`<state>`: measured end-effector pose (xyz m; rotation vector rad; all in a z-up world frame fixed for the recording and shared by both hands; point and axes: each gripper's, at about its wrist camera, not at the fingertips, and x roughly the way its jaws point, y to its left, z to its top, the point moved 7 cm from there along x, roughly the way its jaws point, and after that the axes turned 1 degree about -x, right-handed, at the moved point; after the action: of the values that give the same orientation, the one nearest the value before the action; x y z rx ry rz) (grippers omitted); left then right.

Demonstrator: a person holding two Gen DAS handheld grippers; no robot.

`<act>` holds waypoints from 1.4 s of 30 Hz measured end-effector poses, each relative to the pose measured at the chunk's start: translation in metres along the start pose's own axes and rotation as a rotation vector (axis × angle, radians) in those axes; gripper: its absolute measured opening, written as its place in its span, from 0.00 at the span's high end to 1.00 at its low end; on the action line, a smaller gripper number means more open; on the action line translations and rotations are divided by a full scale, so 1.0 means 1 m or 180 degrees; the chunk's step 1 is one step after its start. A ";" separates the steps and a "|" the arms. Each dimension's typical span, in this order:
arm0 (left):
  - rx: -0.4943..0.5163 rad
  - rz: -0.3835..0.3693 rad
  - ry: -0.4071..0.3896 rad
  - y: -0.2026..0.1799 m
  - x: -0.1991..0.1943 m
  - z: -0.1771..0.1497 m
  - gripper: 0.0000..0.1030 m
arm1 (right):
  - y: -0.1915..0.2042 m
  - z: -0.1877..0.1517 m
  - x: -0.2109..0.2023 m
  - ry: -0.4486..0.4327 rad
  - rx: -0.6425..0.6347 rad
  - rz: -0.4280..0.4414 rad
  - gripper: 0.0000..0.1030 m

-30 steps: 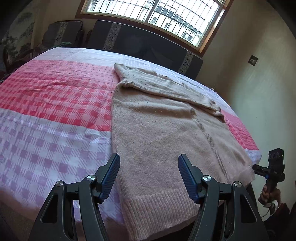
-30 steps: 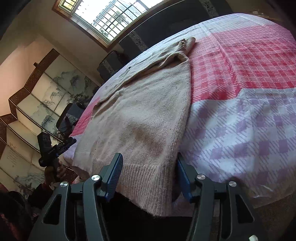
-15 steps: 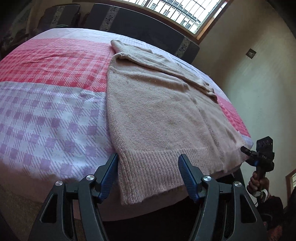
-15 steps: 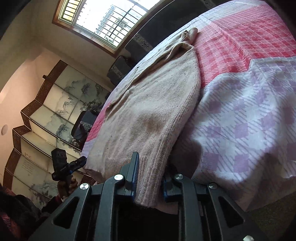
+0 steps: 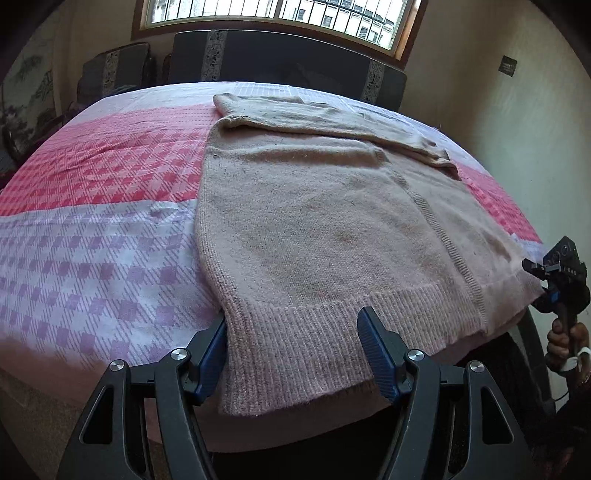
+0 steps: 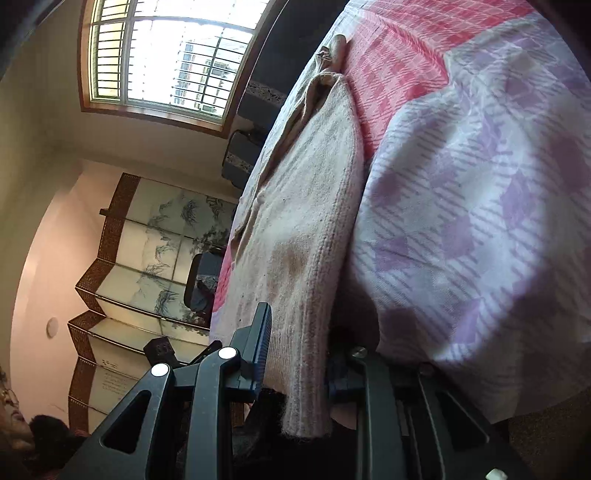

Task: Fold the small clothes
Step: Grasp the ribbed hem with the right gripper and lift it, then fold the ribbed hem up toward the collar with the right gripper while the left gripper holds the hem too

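A pale pink knitted sweater lies flat on the bed, sleeves folded across its far end, ribbed hem hanging over the near edge. My left gripper is open, its blue pads on either side of the hem's left corner; the left pad sits behind the cloth edge. My right gripper is shut on the hem's right corner of the sweater. In the left wrist view the right gripper shows at the far right, by that corner.
The bed has a pink and lilac checked sheet with a dark headboard under a barred window. A painted folding screen stands beside the bed. The person's hand shows at the right.
My left gripper moved down and in until its open jaws straddle the hem's left corner. My right gripper closed on the hem's right corner and tilted.
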<state>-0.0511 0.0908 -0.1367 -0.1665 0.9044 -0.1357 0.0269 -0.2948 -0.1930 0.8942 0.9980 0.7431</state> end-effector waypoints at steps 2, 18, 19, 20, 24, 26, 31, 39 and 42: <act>0.0110 0.0103 0.0003 -0.004 0.001 -0.002 0.34 | 0.001 -0.001 0.001 -0.0007 -0.0042 -0.0069 0.82; 0.0086 -0.0053 0.0040 -0.006 0.000 0.000 0.28 | 0.014 -0.004 0.006 -0.0001 -0.0278 -0.0419 0.91; -0.0013 -0.0193 0.0010 -0.003 -0.003 0.002 0.28 | 0.014 -0.004 0.006 -0.0001 -0.0270 -0.0411 0.91; -0.0125 -0.0345 -0.0009 0.001 -0.007 0.004 0.28 | 0.015 -0.004 0.006 0.0001 -0.0269 -0.0414 0.91; -0.0599 -0.0920 0.0118 0.021 -0.014 0.006 0.28 | 0.017 -0.001 0.004 0.0004 -0.0285 -0.0403 0.91; -0.0735 -0.1130 0.0308 0.025 -0.012 0.001 0.28 | 0.018 0.000 0.005 0.0013 -0.0295 -0.0365 0.90; -0.0928 -0.1551 0.0507 0.030 -0.020 -0.012 0.27 | 0.018 0.004 0.009 0.0039 -0.0307 -0.0314 0.89; -0.1083 -0.1737 0.0539 0.024 -0.015 -0.003 0.27 | 0.012 0.009 0.012 0.0061 -0.0207 -0.0158 0.86; -0.1101 -0.1647 0.0510 0.020 -0.010 0.004 0.27 | 0.009 0.011 0.009 0.0068 -0.0138 -0.0102 0.86</act>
<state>-0.0536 0.1126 -0.1308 -0.7204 1.0247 -0.4782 0.0396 -0.2859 -0.1854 0.8326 1.0093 0.7458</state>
